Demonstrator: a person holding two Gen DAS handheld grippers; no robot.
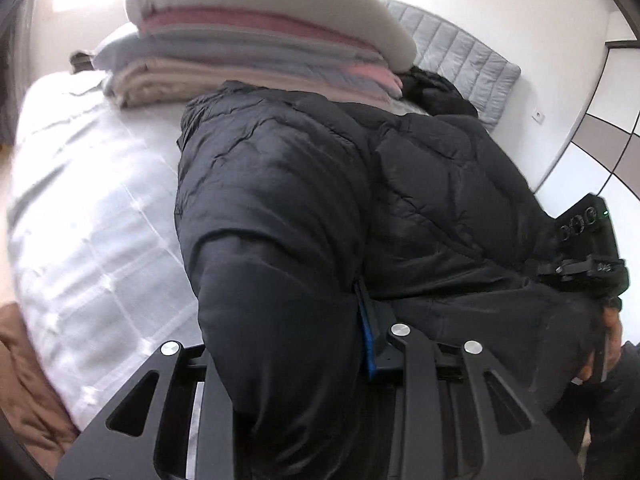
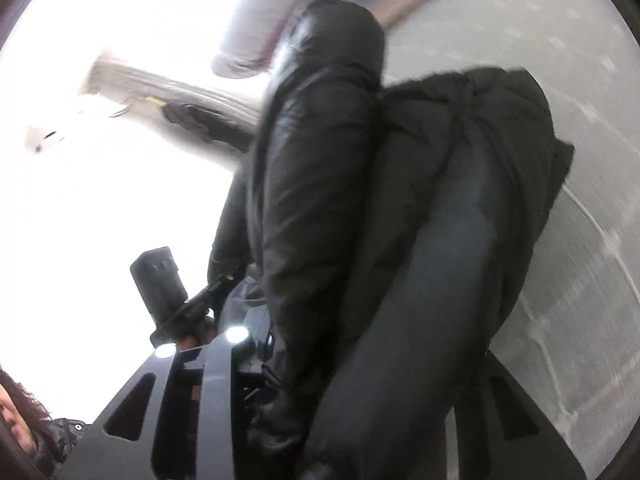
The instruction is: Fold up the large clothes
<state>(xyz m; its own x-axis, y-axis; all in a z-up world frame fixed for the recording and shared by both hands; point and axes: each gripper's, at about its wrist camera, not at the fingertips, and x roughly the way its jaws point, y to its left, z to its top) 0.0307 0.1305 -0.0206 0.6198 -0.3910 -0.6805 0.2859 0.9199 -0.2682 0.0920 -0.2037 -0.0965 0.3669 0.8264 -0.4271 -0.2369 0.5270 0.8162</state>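
Note:
A large black puffer jacket [image 1: 320,184] lies across the bed and fills the middle of the left wrist view. My left gripper [image 1: 304,360] is shut on a thick fold of its near edge; one blue-padded finger [image 1: 370,340] shows, the other is hidden under the fabric. My right gripper appears at the right edge of that view [image 1: 588,264], at the jacket's other side. In the right wrist view the jacket [image 2: 360,220] hangs bunched and lifted, and my right gripper [image 2: 360,380] is shut on it, with its fingertips buried in cloth.
A stack of folded blankets [image 1: 256,40] sits at the head of the bed behind the jacket. The bed has a white checked sheet [image 1: 92,208] on the left and a grey quilted pad [image 1: 460,48] at the back. A brown cover [image 1: 28,380] hangs at the near left.

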